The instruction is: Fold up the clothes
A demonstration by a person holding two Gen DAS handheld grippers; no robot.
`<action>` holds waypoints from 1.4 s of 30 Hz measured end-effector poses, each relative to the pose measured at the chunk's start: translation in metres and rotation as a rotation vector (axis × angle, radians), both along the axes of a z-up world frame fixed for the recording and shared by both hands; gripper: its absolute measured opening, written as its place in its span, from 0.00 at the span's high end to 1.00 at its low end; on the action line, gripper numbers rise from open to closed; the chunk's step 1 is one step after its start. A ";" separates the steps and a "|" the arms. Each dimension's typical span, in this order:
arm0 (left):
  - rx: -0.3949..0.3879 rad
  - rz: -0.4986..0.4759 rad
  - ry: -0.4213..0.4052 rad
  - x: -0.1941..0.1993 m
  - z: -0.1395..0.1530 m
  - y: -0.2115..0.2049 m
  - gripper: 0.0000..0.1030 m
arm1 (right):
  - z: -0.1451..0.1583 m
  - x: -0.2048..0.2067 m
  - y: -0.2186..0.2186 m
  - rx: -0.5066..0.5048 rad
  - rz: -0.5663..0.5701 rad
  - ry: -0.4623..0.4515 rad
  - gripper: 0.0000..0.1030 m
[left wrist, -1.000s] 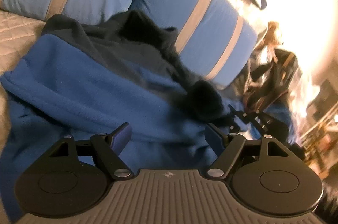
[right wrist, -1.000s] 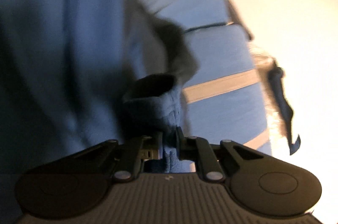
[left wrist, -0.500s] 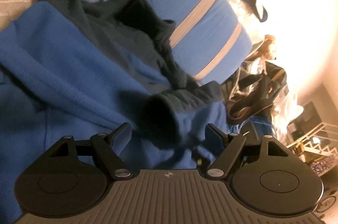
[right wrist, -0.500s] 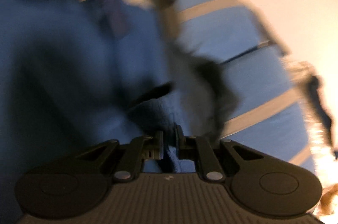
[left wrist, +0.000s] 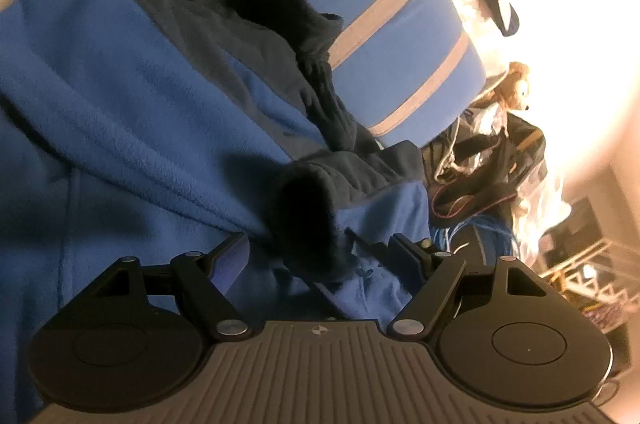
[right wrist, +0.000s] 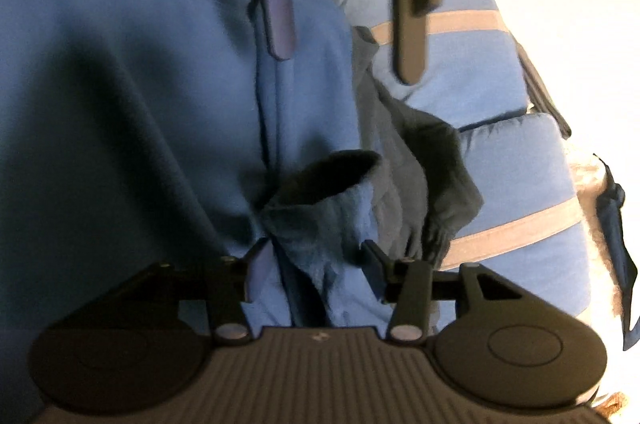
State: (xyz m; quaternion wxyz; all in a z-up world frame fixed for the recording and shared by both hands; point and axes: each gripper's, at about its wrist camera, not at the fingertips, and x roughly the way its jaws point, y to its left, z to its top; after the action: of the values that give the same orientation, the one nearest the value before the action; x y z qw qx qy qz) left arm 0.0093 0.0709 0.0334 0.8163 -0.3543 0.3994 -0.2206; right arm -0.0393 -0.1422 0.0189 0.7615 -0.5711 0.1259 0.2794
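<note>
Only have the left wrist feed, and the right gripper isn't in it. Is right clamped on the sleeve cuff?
Observer: No. The right gripper has just been opening. The sleeve cuff sits between its jaws, pads off it.
Operator: The cuff looks like it's between my left fingers. Is it?
Observer: No. In the right wrist view the left gripper hangs open beyond the cuff, with nothing between its fingers.
Operator: What's under it?
Observer: One finger is over the blue fleece, the other over the striped pillow.
</note>
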 end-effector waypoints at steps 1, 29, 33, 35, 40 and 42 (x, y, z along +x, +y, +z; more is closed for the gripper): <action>-0.036 0.013 0.025 0.001 -0.004 0.002 0.26 | 0.000 -0.001 0.002 0.011 -0.015 -0.001 0.80; -0.327 0.168 0.252 0.025 -0.043 -0.013 0.75 | 0.031 -0.043 0.011 0.210 0.005 -0.031 0.83; -0.285 0.164 0.214 0.024 -0.037 -0.015 0.81 | 0.032 -0.045 0.011 0.216 0.004 -0.039 0.83; -0.266 0.155 0.193 0.024 -0.033 -0.016 0.82 | 0.032 -0.045 0.011 0.216 0.003 -0.037 0.83; -0.260 0.147 0.148 0.024 -0.022 -0.015 0.83 | 0.025 -0.041 0.011 0.193 -0.025 -0.072 0.49; -0.283 0.146 0.131 0.023 -0.018 -0.012 0.83 | 0.023 -0.033 0.008 0.217 -0.089 -0.112 0.22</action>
State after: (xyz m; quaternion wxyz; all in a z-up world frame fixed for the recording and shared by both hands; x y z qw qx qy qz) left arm 0.0325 0.0588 0.0156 0.7444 -0.5074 0.3898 -0.1909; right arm -0.0721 -0.1347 0.0417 0.8362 -0.4940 0.0777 0.2250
